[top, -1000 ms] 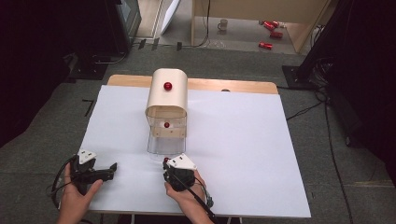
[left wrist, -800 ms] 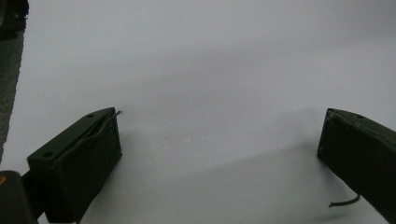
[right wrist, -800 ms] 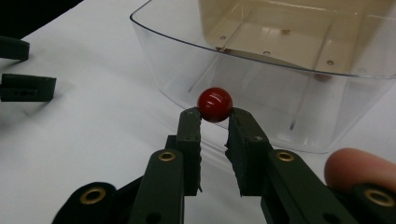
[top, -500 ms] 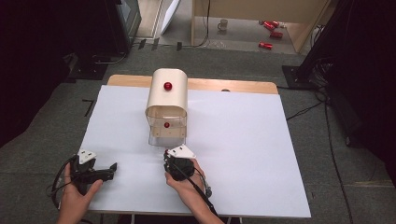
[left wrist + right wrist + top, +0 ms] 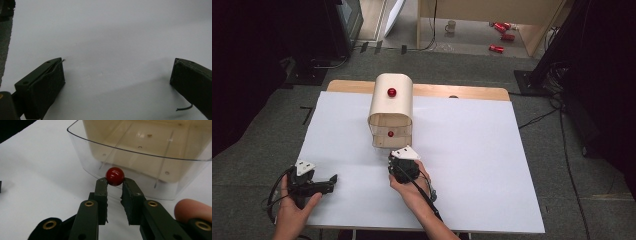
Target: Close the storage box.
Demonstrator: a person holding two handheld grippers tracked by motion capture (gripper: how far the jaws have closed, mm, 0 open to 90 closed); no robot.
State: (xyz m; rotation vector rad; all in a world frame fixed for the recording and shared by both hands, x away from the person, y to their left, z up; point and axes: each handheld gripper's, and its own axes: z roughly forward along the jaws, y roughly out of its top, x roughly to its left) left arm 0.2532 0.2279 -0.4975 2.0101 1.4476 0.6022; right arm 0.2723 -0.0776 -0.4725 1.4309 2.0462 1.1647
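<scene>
A person sits at a table covered by a white sheet (image 5: 492,165), holding a two-jaw gripper in each hand. Toward the far middle of the sheet stands a small beige cabinet (image 5: 392,102) with a rounded top and a red knob on that top. A clear plastic drawer (image 5: 140,157) sticks partly out of its near face, toward the person. The drawer has its own red knob (image 5: 115,176) at the middle of its front wall, and the drawer looks empty. The right gripper (image 5: 114,185) points straight at that front wall, with its jaws pinching the knob from both sides at their very tips. That grip suits sliding the drawer along its track, since the knob is the one handle on the smooth plastic. Whether the drawer is meant to go in or out cannot be told. The left gripper (image 5: 333,179) rests low at the near left corner of the sheet, well apart from the cabinet, its jaws spread wide over bare sheet, holding nothing. It seems parked there to stay clear of the working hand.
</scene>
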